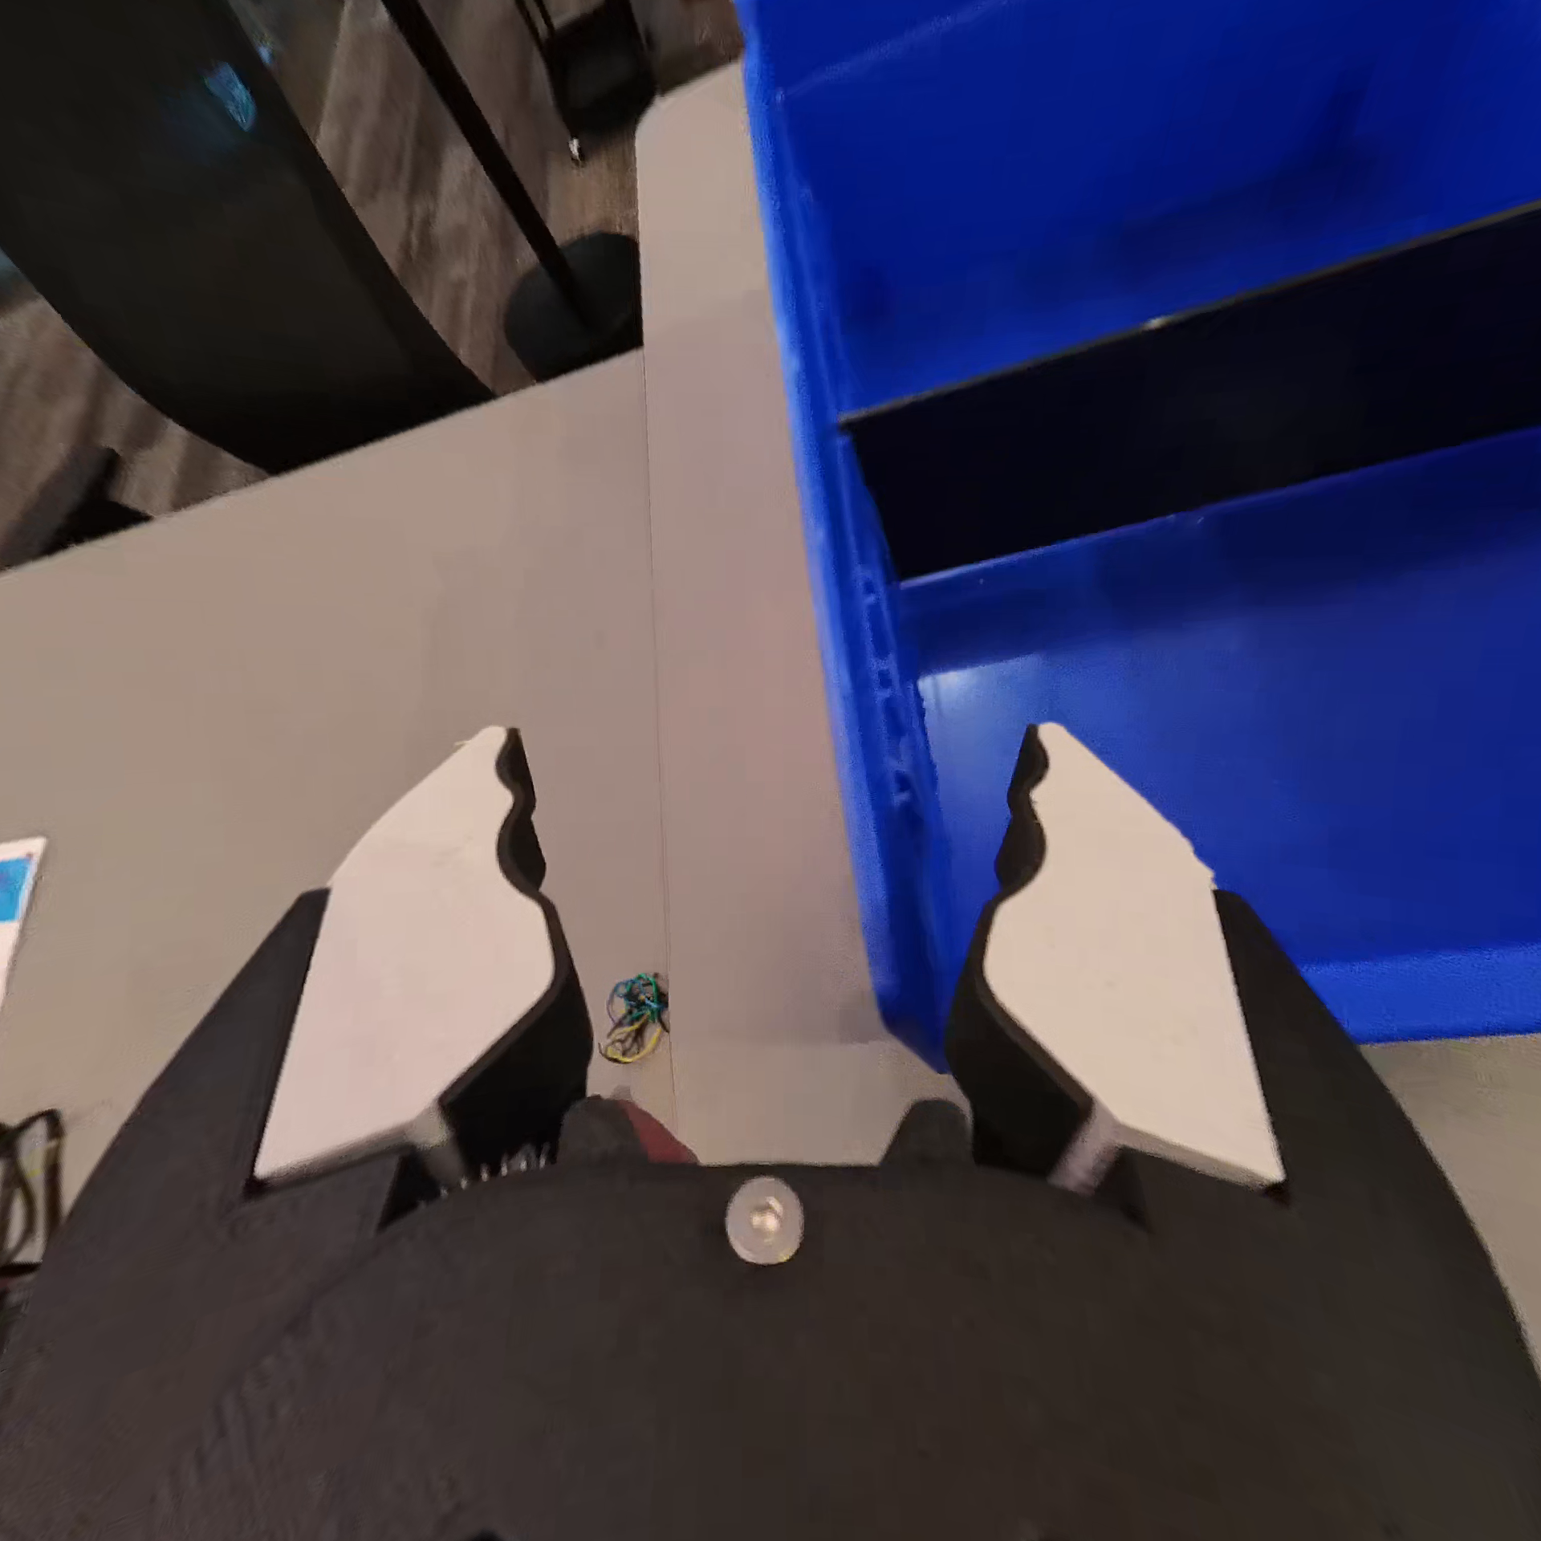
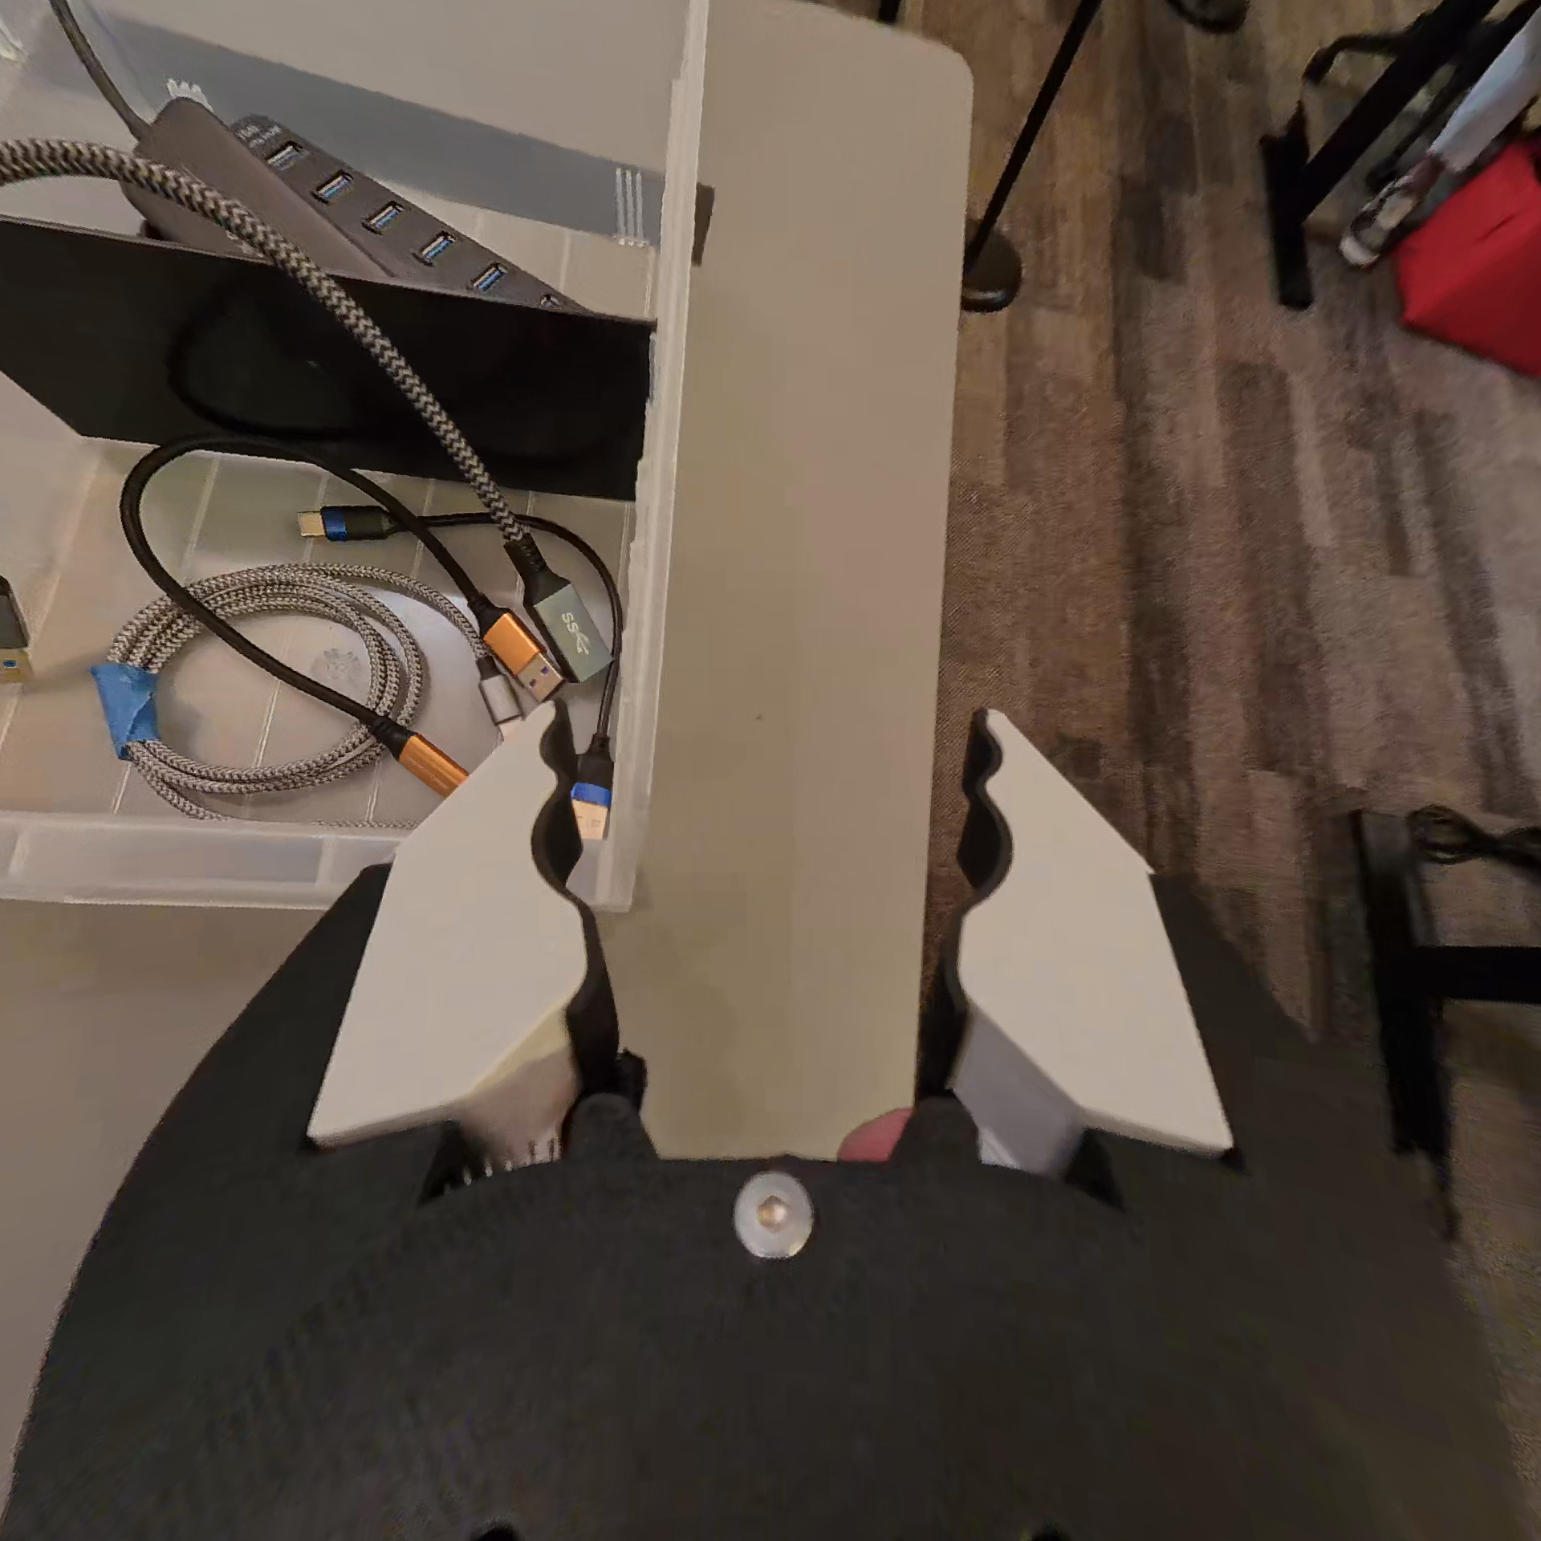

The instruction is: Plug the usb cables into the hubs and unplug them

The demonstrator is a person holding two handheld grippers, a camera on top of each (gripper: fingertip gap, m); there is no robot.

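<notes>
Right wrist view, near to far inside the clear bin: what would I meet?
Blue-collared plug → orange plug → black divider → USB hub, all in the clear bin.

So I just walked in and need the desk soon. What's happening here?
Nothing is held yet. A person has two hand-held tongs, both open. The right tongs hover over the table edge beside a clear bin holding loose USB cables and a black hub. The left tongs hang by a blue bin. No cable looks plugged in.
</notes>
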